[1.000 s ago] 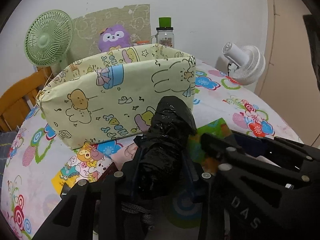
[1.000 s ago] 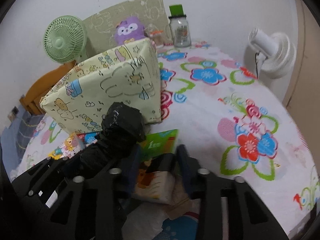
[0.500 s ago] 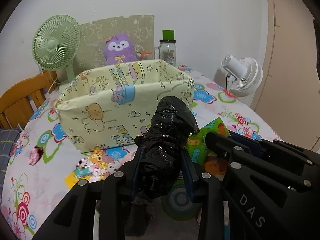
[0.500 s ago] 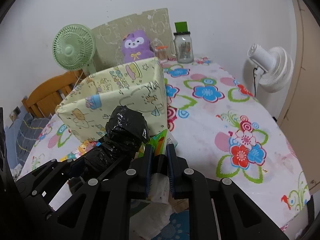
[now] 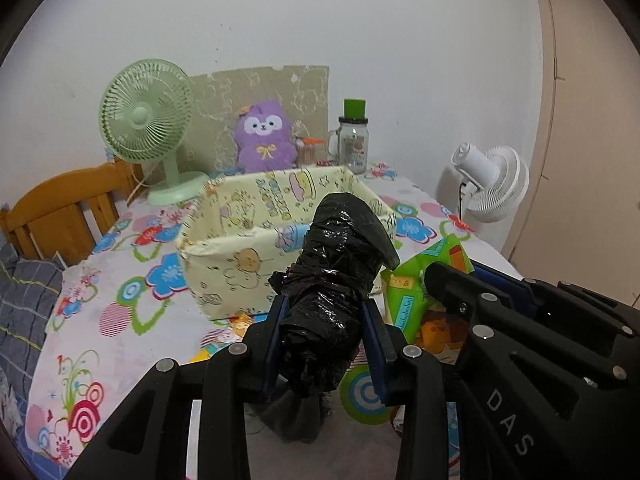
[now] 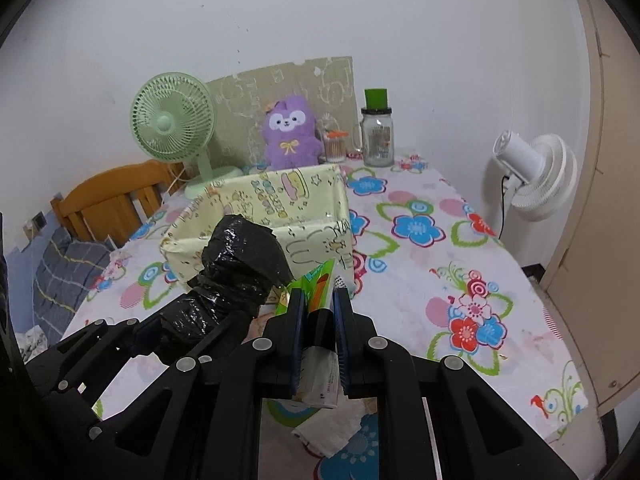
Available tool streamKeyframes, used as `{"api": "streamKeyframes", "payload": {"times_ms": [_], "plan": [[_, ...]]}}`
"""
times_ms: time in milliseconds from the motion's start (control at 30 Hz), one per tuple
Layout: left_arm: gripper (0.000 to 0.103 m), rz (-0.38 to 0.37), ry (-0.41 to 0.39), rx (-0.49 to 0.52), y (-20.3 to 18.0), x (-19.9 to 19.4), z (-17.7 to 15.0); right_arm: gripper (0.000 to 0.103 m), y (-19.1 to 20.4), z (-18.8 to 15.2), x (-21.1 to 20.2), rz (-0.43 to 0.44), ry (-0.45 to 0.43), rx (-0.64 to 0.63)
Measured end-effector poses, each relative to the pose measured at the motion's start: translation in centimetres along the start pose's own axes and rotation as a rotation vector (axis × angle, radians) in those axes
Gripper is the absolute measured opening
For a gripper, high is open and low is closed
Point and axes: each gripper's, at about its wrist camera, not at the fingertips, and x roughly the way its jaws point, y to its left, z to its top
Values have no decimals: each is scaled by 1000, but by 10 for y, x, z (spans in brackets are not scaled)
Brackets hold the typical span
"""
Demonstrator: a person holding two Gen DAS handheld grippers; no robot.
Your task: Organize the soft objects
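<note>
My left gripper (image 5: 325, 320) is shut on a black plastic-wrapped bundle (image 5: 336, 264) and holds it up above the table, in front of the pale yellow cartoon-print fabric box (image 5: 240, 232). The bundle (image 6: 236, 268) and box (image 6: 280, 208) also show in the right wrist view. My right gripper (image 6: 318, 308) is shut on a green tissue pack (image 6: 316, 284), lifted off the table; the pack (image 5: 424, 292) sits right of the bundle in the left wrist view. The box is open-topped and what I see of its inside is bare.
A green desk fan (image 5: 146, 120), purple plush (image 5: 264, 136), glass jar with green lid (image 5: 354, 140) and white fan (image 5: 492, 180) stand at the table's back and right. A wooden chair (image 5: 68, 208) is at the left. Loose packets lie under my grippers (image 6: 332, 432).
Both grippers rose and drew back from the box, each carrying its object. The right gripper closed on the tissue pack and lifted it. The box's open top came into view.
</note>
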Motion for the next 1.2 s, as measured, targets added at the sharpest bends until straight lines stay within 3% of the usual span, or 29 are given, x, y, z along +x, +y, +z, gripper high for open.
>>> {"api": "streamKeyframes", "payload": {"times_ms": [600,1200], "plan": [[36,30,-80,-30,12,-46,19,17,19,20,-44,17,-74,-18],[36,59,-68,-73,26,-21,51,17,24,57,-12,54,-79,-33]]}}
